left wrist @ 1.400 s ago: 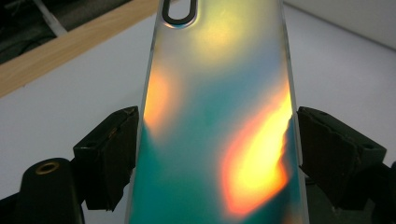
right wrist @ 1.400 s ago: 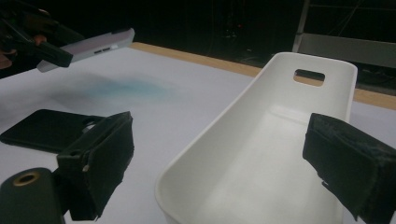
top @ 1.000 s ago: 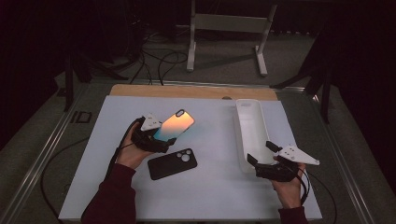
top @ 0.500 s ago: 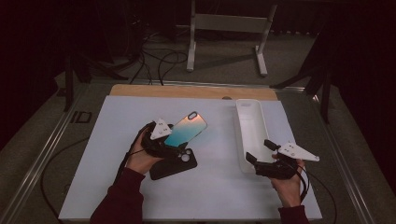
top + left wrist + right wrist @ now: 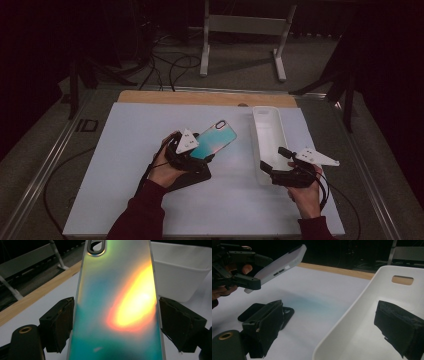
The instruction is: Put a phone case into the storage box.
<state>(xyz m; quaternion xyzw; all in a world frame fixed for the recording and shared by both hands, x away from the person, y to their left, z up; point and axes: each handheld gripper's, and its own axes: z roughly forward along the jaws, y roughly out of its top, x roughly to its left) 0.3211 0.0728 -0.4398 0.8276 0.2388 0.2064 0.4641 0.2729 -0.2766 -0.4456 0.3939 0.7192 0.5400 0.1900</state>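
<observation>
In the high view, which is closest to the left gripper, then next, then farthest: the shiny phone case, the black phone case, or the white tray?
1. Shiny phone case: clamped in the left gripper, lifted above the mat.
2. Black phone case: flat on the mat, right under the person's left hand.
3. White tray: farthest, off to the right, where the right gripper is.

The phone case (image 5: 216, 140), iridescent teal with an orange-yellow sheen, is hanging tilted above the bench (image 5: 125, 150), camera cutout at its raised far end. Its lower end is sitting clamped between the jaws of the left gripper (image 5: 192, 152), near the white tray (image 5: 260, 130).
</observation>
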